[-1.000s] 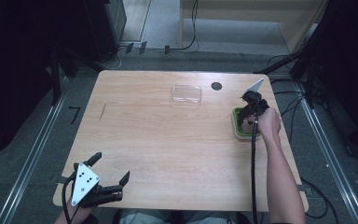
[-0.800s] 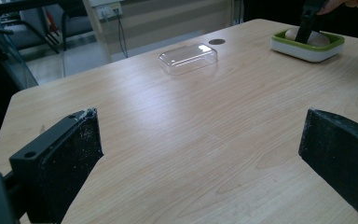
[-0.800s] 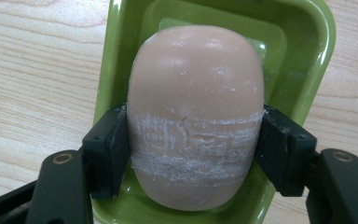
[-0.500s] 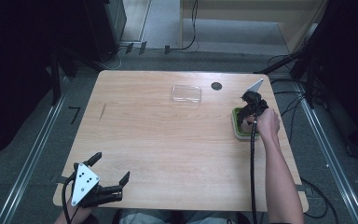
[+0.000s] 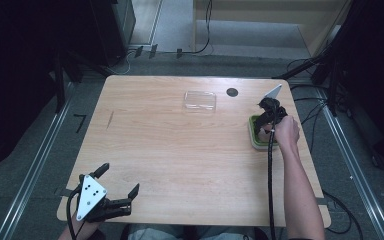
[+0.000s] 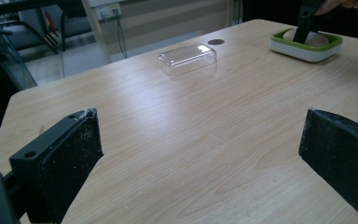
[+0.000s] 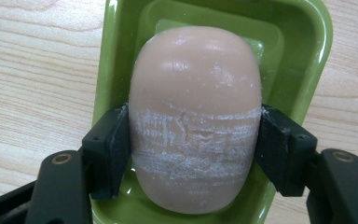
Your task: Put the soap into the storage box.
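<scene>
Soap bar (image 7: 195,116) pinched in green dish (image 7: 307,56) by right gripper (image 7: 195,154), not yet lifted; clear lid (image 5: 200,100) set aside far; left gripper (image 6: 205,154) spread, idle.

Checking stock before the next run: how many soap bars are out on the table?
1. The soap bar lies in the green dish near the table's right edge, pinched between the right gripper jaws.

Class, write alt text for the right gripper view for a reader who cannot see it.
A pale pink soap bar lies in a green dish, and the right claw clamps it, one black jaw on each side. The dish rests on a light wooden table.
</scene>
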A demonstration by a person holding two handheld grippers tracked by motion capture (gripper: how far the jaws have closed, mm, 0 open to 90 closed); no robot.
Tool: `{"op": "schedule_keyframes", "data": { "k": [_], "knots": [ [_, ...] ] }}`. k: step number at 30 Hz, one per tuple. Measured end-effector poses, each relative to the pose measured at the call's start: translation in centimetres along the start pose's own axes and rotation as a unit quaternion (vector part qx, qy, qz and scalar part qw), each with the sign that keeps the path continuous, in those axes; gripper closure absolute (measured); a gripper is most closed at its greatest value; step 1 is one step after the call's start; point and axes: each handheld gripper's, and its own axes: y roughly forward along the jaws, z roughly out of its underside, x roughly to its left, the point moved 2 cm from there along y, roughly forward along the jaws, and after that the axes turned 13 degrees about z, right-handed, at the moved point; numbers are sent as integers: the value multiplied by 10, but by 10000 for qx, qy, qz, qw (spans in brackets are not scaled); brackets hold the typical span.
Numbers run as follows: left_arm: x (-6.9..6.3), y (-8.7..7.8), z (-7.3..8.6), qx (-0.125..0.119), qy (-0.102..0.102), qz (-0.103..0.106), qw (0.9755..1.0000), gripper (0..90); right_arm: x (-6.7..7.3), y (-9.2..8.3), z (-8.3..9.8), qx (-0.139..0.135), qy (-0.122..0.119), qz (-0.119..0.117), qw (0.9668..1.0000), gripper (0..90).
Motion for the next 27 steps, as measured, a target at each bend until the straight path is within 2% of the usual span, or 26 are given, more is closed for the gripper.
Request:
{"op": "schedule_keyframes", "data": {
  "k": [6, 12, 18, 22, 27],
  "knots": [
    [0, 0, 0, 6, 14, -6, 10000, 0, 1, 0, 0, 11, -9, 15, 10000, 325],
    [-1, 0, 0, 6, 11, -7, 10000, 0, 2, -7, 0, -21, -31, 38, 10000, 277],
    [-1, -1, 0, 10, 19, 2, 10000, 0, 8, -17, 2, -41, -195, -3, 9998, 222],
    [-1, -1, 0, 14, 13, -15, 10000, 0, 14, -26, 6, -93, -367, -113, 9992, 142],
    [-1, -1, 0, 12, 13, -4, 10000, 0, 24, -39, 14, -220, -651, -216, 9974, 105]
  ]
}}
